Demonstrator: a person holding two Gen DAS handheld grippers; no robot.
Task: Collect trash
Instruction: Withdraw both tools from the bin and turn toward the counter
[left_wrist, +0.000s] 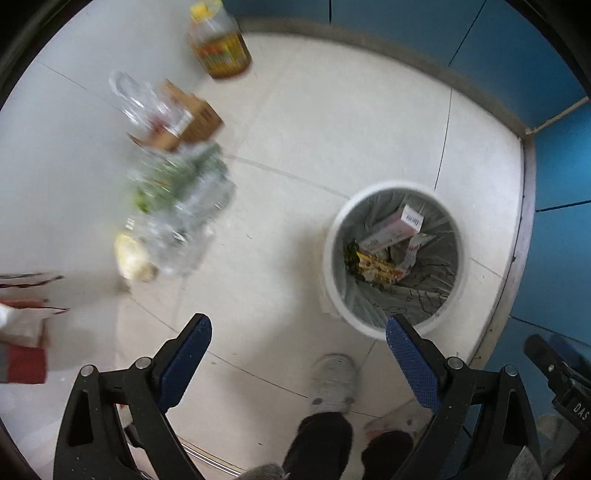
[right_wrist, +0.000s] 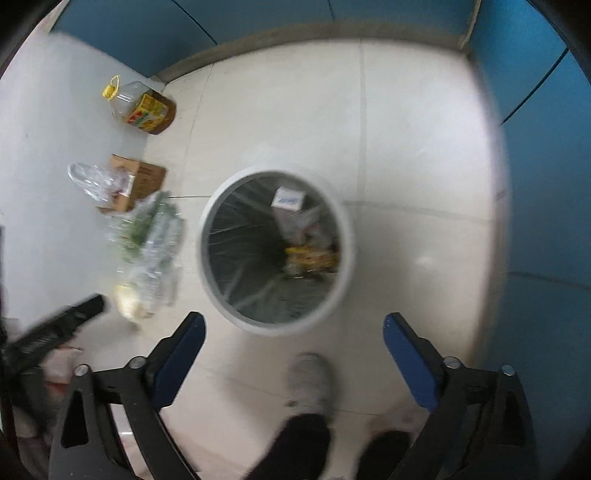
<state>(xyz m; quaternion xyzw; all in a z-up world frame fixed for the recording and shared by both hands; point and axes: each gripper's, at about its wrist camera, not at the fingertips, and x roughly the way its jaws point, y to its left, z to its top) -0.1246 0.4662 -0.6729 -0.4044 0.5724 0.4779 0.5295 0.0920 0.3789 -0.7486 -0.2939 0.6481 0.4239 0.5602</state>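
Note:
A white round trash bin (left_wrist: 334, 236) with a clear liner stands on the tiled floor; it holds a white carton (left_wrist: 397, 229) and yellow wrappers (left_wrist: 373, 264). It also shows in the right wrist view (right_wrist: 347, 236). Left of it lie crushed clear plastic bottles (left_wrist: 181, 206), a brown cardboard box (left_wrist: 199, 118), a clear bottle (left_wrist: 140, 99) and an oil jug (left_wrist: 219, 44). My left gripper (left_wrist: 299, 332) is open and empty, high above the floor beside the bin. My right gripper (right_wrist: 293, 330) is open and empty above the bin's near rim.
Blue wall panels (left_wrist: 480, 44) bound the floor at the back and right. The person's grey shoe (left_wrist: 334, 380) and dark trouser legs are below the grippers. Red and white paper trash (left_wrist: 26, 332) lies at the left. The left gripper shows in the right wrist view (right_wrist: 62, 328).

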